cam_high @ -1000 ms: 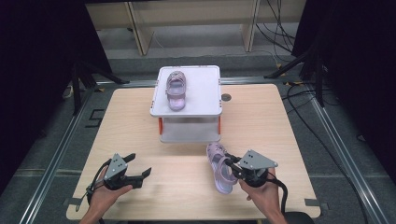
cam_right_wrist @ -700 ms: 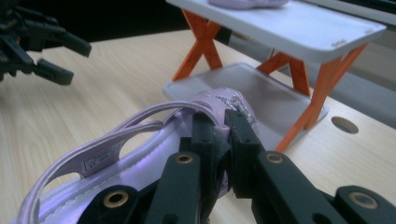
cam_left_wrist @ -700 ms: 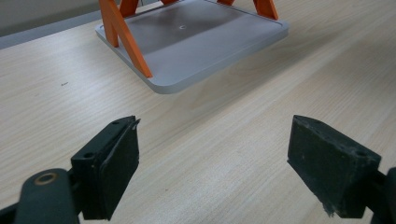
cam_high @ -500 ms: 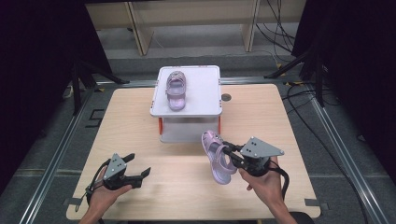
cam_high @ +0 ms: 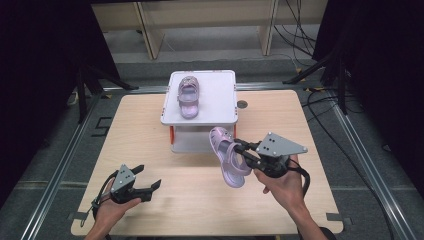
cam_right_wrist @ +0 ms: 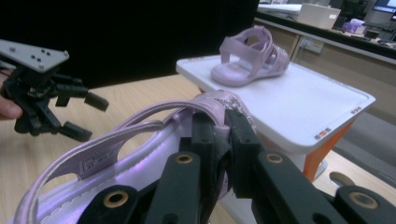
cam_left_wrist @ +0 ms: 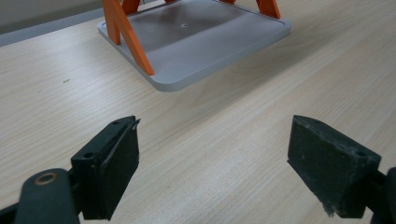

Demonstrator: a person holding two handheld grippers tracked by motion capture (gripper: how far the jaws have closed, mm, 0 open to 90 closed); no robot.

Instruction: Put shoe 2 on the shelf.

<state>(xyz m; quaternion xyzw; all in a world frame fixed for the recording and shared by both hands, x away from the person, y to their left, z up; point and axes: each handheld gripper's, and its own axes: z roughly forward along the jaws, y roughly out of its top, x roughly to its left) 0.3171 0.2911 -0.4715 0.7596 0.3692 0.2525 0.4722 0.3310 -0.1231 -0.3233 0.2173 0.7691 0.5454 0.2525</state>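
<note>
My right gripper is shut on a lilac child's sandal, held tilted in the air in front of the white stand. Seen from the right gripper view, its black jaws pinch the strap of this sandal. The matching sandal lies on top of the stand, on its left half; it appears as the far sandal on the white top. Low over the front left of the table, my left gripper is open and holds nothing. The left gripper appears far off too.
The stand has orange legs and a grey base plate on the light wooden table. A small dark hole sits in the tabletop right of the stand. Metal rails frame the table; shelving stands behind.
My right gripper has lifted the lilac sandal off the table and carried it up toward the stand. The left gripper stayed where it was.
</note>
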